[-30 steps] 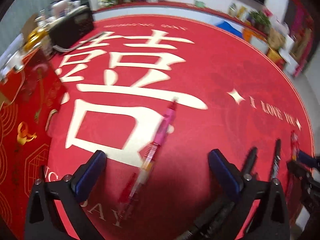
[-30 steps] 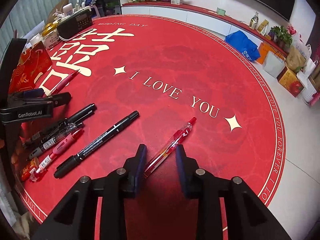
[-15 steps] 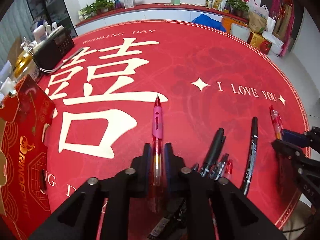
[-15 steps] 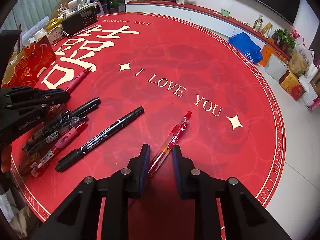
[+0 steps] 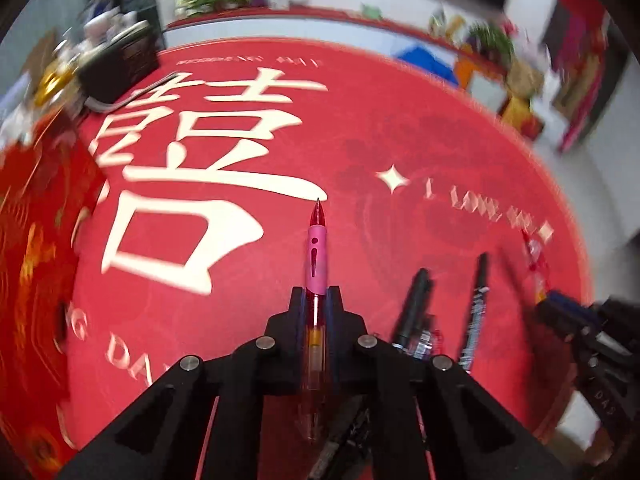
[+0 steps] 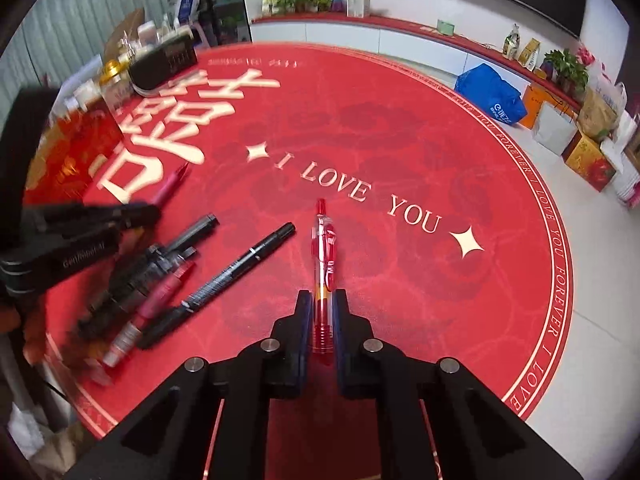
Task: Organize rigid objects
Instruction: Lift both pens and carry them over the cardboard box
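Gripping a pink pen (image 5: pixel 317 256), the left gripper (image 5: pixel 316 300) had just closed; the right gripper (image 6: pixel 322 304) likewise clamped a red pen (image 6: pixel 325 252) above the bench's (image 6: pixel 400 140) red mat.

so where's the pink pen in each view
left wrist: pink pen at centre, clamped in the left gripper, tip pointing away.
right wrist: far left, jutting out past the left gripper over the white character.
shared landmark: the long black marker lying on the red mat.
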`<action>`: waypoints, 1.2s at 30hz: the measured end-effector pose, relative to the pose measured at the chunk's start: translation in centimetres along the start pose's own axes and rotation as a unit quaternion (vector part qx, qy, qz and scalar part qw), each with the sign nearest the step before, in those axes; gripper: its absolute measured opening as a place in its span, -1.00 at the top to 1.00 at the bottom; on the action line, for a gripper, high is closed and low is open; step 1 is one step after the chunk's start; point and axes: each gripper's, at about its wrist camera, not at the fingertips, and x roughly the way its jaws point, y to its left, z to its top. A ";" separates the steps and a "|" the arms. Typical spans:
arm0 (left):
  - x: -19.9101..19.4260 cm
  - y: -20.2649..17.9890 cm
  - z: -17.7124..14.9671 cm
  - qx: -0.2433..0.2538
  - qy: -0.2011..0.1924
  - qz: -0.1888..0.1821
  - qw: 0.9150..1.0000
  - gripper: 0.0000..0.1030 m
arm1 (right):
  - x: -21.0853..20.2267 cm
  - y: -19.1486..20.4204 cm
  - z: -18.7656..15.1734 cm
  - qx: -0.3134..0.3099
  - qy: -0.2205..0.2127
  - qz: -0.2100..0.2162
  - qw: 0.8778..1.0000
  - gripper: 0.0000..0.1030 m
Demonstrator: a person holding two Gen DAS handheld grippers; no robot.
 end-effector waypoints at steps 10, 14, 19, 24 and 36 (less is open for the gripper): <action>-7.2 1.6 -1.9 -0.080 -0.088 0.014 0.993 0.80 | -2.1 -0.7 0.5 0.043 -0.028 0.067 0.996 0.79; -8.7 1.5 -2.9 -0.092 -0.104 0.028 0.990 0.80 | -2.5 -0.4 0.4 0.041 -0.029 0.067 0.996 0.79; -10.0 1.3 -4.1 -0.089 -0.117 0.062 0.987 0.80 | -3.5 0.6 0.9 0.031 -0.039 0.080 0.996 0.79; -11.7 1.6 -4.5 -0.090 -0.135 0.082 0.983 0.80 | -4.3 2.3 1.8 0.015 -0.048 0.096 0.994 0.79; -17.1 5.0 -4.6 -0.128 -0.199 0.123 0.964 0.80 | -6.2 8.8 5.2 -0.048 -0.078 0.136 0.986 0.79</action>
